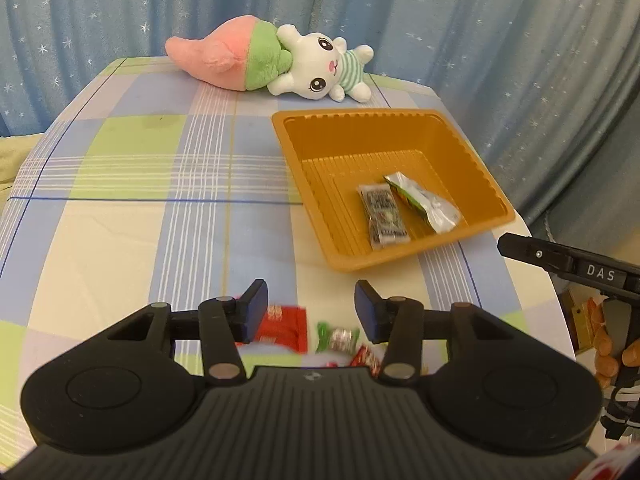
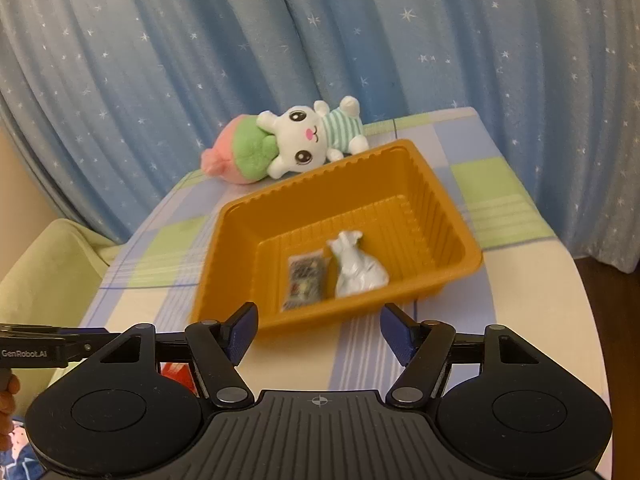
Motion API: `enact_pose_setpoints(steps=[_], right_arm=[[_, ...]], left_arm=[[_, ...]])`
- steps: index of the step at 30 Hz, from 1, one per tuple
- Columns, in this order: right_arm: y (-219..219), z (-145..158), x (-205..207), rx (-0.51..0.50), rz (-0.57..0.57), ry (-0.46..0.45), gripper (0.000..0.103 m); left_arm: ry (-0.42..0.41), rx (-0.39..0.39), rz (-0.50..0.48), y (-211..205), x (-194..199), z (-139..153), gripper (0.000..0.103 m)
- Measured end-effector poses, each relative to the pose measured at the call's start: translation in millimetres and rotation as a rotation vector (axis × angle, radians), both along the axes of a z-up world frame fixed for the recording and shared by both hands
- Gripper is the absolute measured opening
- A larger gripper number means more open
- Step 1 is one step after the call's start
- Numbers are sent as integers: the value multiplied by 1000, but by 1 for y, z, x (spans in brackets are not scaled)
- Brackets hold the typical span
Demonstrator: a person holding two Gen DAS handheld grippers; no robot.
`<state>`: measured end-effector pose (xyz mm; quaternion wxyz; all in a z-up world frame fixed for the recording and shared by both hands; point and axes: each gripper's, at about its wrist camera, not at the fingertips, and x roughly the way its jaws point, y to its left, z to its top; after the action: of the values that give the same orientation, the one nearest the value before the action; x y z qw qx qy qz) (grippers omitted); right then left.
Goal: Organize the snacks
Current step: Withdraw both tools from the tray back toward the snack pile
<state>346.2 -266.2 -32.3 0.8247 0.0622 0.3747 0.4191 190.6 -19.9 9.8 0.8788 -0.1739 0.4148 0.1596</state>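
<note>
The orange tray (image 1: 476,172) sits on the checked desk (image 1: 140,160) toward its far right corner, one short rim angled toward the near edge. Two snacks lie on its ribbed floor, side by side and touching or nearly so: a dark printed packet (image 1: 382,216) and a silver pouch (image 1: 424,200) with a green and red end. In the right wrist view the same packet (image 2: 306,282) and pouch (image 2: 356,266) lie in the tray's (image 2: 400,184) near half.

More snacks wait loose on the desk (image 2: 512,280) at its near edge, outside the tray. A red packet (image 1: 286,326), a small candy with green twisted ends (image 1: 338,338) and a red-and-white wrapper (image 1: 366,358) lie in a short row, partly hidden behind the left hand-held gripper (image 1: 312,308). Its blue pads are spread with nothing between them, hanging above these snacks.

The right hand-held gripper (image 2: 318,330) is also spread and empty, poised just short of the tray's near rim. From the left wrist view its black arm (image 1: 568,264) reaches in from the desk's right edge, with fingers (image 1: 612,352) of the person's hand wrapped on the handle below.

A plush rabbit (image 1: 320,66) with a pink and green hood lies on its side along the far edge, just behind the tray. A blue starred curtain (image 1: 480,20) hangs behind the desk.
</note>
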Motion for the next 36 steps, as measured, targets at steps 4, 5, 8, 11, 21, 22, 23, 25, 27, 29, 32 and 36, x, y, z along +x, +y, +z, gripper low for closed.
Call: enact_pose_setpoints(steps=[4, 5, 8, 11, 21, 22, 23, 25, 27, 29, 32, 36], right_arm=[[-6, 5, -30, 4, -7, 6, 69], [-7, 6, -38, 3, -8, 8, 69], [-7, 9, -61, -9, -3, 11, 69], [-5, 7, -81, -26, -5, 24, 69], [4, -1, -137, -85, -36, 73, 69], [5, -2, -140, -92, -40, 76, 69], [7, -4, -144, -100, -44, 79, 69], [9, -7, -151, -113, -51, 86, 69], [12, -10, -156, -127, -62, 93, 69], [15, -12, -160, -135, -75, 107, 69], [18, -13, -165, -148, -92, 118, 69], [21, -15, -172, -165, -119, 130, 69]], left_arm=[[2, -1, -33, -1, -22, 0, 46], [2, 0, -40, -1, -27, 0, 47], [-2, -1, -61, 2, -46, 1, 48], [-2, 2, -80, 6, -63, 1, 49], [17, 22, -128, 22, -108, -3, 50], [19, 23, -134, 24, -112, -4, 50], [21, 25, -141, 25, -114, -6, 50], [27, 31, -154, 27, -120, -9, 50], [33, 42, -172, 27, -124, -12, 51], [44, 47, -193, 28, -126, -16, 51], [52, 51, -220, 30, -130, -21, 51], [59, 61, -255, 32, -130, -28, 51]])
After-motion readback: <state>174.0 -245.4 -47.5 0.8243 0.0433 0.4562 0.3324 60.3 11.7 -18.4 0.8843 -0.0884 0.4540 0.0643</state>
